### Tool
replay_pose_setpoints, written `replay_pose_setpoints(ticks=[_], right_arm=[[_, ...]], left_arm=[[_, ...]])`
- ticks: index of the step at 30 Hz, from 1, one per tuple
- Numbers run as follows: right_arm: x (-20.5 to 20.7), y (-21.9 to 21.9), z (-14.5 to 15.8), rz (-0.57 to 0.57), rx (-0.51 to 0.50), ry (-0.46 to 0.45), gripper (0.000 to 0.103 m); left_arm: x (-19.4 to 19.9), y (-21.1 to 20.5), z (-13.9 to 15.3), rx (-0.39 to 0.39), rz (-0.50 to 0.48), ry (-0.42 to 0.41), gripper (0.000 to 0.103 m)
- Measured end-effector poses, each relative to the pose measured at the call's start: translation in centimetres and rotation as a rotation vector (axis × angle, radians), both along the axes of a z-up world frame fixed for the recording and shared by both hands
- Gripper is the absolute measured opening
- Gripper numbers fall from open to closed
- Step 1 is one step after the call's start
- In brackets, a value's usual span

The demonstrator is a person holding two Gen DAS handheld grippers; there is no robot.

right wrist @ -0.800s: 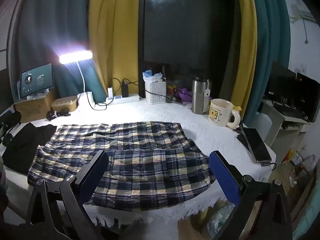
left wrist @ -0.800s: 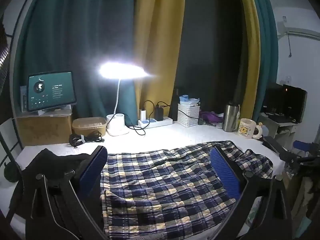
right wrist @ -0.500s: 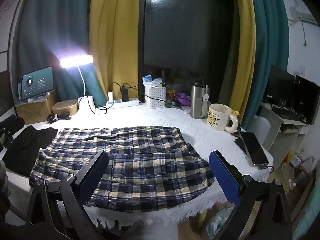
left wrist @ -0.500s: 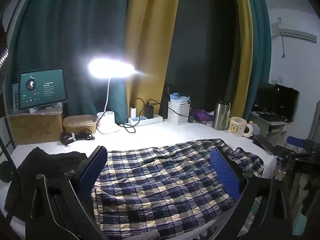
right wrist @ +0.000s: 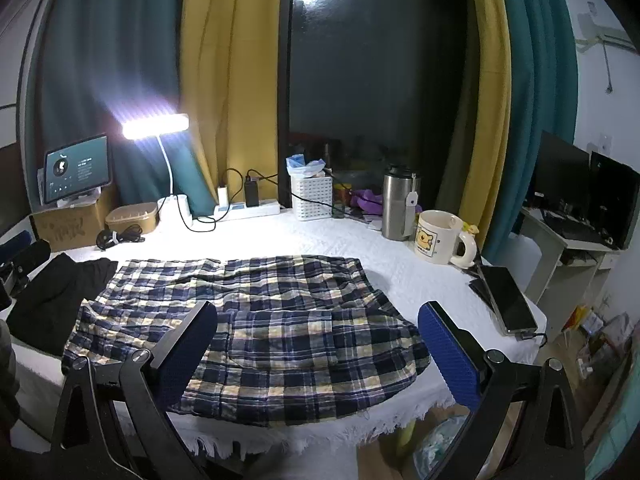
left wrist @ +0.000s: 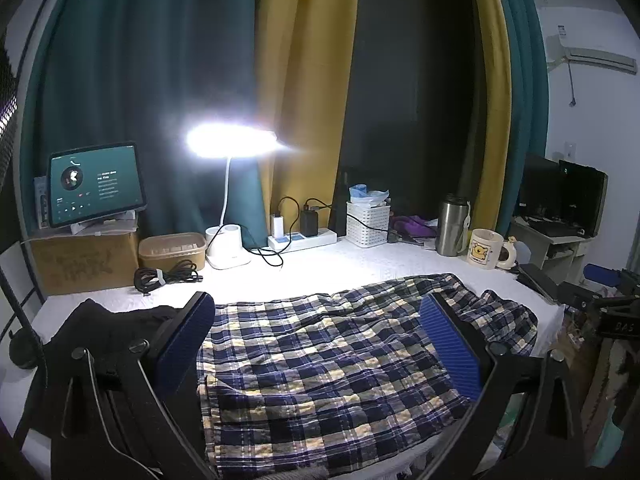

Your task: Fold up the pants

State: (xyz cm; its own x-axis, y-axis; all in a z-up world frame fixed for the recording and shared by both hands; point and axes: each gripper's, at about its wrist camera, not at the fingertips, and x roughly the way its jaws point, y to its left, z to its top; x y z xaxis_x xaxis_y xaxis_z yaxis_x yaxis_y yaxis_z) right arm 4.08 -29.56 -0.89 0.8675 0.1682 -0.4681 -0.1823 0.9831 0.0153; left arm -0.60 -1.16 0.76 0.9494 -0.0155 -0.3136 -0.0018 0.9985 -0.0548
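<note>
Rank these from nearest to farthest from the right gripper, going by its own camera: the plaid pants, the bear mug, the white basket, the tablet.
1. Plaid pants, directly under and ahead of the right gripper.
2. Bear mug, ahead to the right.
3. White basket, at the back near the middle.
4. Tablet, far back left on a cardboard box.

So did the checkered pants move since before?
No. In the right wrist view the pants lie spread on the table with the same gap to the bear mug as earlier. Only the camera shifted a little.
</note>
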Motion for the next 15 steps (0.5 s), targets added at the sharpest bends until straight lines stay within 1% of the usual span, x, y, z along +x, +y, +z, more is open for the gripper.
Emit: replay_pose_setpoints(ticks=[15], right_arm=[[-0.03,-0.14,0.14,-0.003,0.005,-0.002,0.101]], left_arm=[[-0.11,-0.19,0.29,0.007,-0.007,0.000,0.101]])
